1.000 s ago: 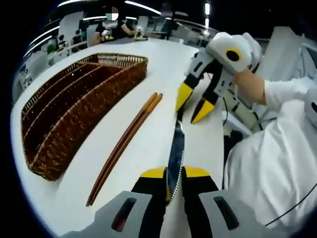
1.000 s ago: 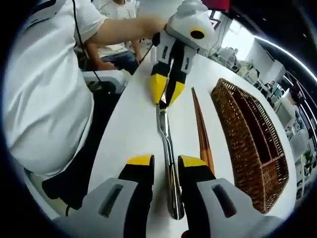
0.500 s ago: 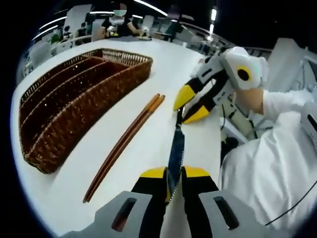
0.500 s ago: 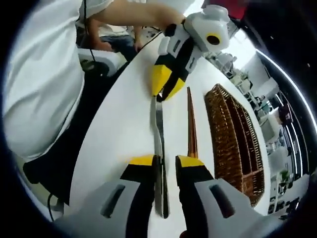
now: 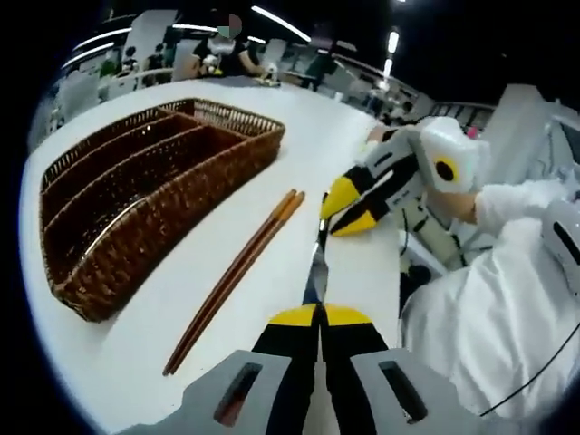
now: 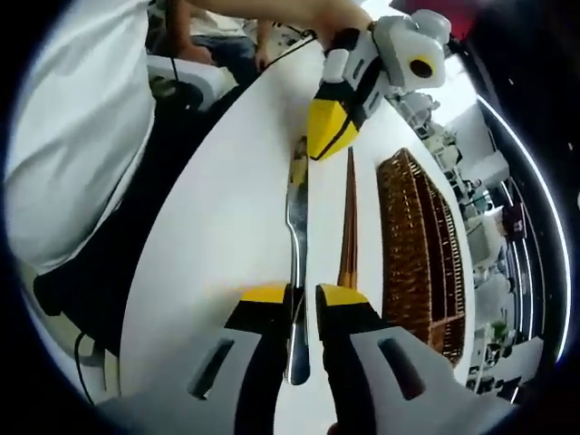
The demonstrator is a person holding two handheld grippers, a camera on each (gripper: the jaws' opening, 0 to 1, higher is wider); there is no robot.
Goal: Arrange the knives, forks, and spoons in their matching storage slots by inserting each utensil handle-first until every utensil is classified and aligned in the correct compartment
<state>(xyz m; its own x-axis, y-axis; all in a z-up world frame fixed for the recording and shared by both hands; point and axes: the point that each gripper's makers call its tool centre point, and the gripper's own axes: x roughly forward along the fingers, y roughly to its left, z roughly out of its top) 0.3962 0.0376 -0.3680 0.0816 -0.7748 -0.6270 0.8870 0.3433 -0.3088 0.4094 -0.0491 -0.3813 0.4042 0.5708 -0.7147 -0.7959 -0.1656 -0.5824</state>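
A table knife stretches over the white table between my two grippers. My right gripper is shut on its handle, which runs back between the jaws. In the left gripper view the knife shows as a short stretch that runs into the seam of my left gripper, whose jaws are pressed together on the blade tip. The right gripper faces it from the far end. In the right gripper view the left gripper sits at the blade's tip.
A pair of brown chopsticks lies beside the knife. Past them stands a brown wicker basket with long slots. A person in white is at the table's edge.
My left jaws have come fully together, and less of the knife shows ahead of them. The right jaws have narrowed onto the handle. Both cameras have shifted.
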